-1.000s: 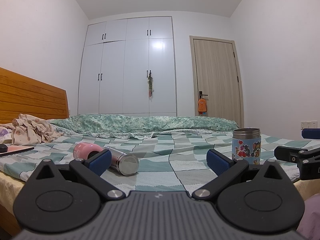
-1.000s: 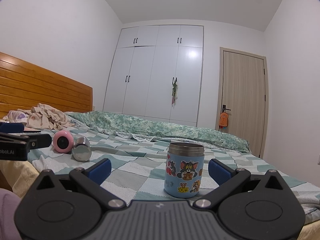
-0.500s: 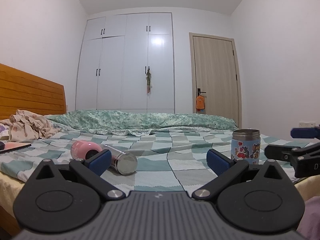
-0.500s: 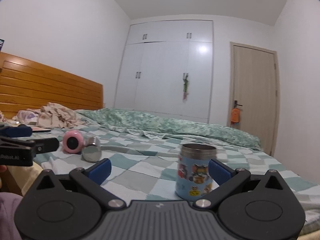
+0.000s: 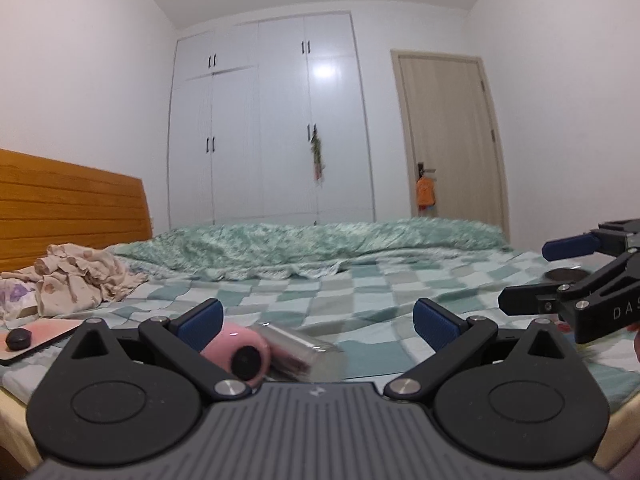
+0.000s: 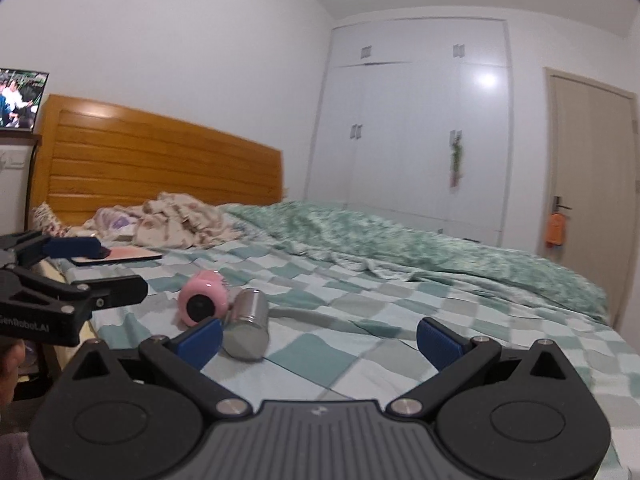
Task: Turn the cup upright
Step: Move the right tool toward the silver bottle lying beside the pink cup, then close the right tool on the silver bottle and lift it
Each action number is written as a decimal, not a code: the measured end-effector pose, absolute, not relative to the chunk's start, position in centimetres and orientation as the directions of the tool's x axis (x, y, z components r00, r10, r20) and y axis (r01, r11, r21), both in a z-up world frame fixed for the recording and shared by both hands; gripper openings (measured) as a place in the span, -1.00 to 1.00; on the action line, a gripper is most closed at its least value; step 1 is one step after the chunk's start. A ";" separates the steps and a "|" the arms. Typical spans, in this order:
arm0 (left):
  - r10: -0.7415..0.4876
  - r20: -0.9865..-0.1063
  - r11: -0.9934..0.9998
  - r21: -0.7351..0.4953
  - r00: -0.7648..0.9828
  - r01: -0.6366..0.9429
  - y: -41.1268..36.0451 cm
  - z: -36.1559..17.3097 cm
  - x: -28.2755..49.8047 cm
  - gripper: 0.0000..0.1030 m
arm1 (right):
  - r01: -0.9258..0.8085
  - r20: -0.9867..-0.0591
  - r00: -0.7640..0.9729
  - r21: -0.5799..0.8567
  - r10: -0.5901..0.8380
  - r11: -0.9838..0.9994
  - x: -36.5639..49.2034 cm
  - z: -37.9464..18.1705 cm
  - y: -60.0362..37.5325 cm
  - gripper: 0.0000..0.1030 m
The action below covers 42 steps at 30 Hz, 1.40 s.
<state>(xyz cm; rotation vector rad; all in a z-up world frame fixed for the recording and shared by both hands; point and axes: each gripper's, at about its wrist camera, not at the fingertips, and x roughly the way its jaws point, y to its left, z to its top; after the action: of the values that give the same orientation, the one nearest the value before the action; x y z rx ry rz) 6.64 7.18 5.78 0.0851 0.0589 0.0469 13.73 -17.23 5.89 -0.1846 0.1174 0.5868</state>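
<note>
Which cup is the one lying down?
The pink-capped steel cup, on its side ahead of the left tool; the other cup, mostly hidden behind the right tool, shows a level rim.
</note>
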 end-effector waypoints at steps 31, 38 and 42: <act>0.082 -0.419 0.975 0.223 0.904 0.015 19.7 3.3 25.0 1.00 | -0.852 -0.682 0.346 0.059 0.644 0.520 42.9 1.6 5.8 0.96; 0.083 -0.446 0.977 0.213 0.891 0.016 20.4 2.3 25.5 1.00 | -0.817 -0.736 0.175 0.262 0.654 0.513 45.5 -1.1 7.1 0.52; 0.074 -0.441 0.979 0.203 0.895 0.019 20.3 2.4 25.2 1.00 | -0.795 -0.723 0.166 0.304 0.670 0.525 45.6 -2.0 7.2 0.29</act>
<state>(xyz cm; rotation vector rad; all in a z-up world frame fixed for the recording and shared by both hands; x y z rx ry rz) 25.20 20.28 2.43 0.2047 0.4631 0.0291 45.65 7.16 -2.02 -0.1583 0.9352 1.0492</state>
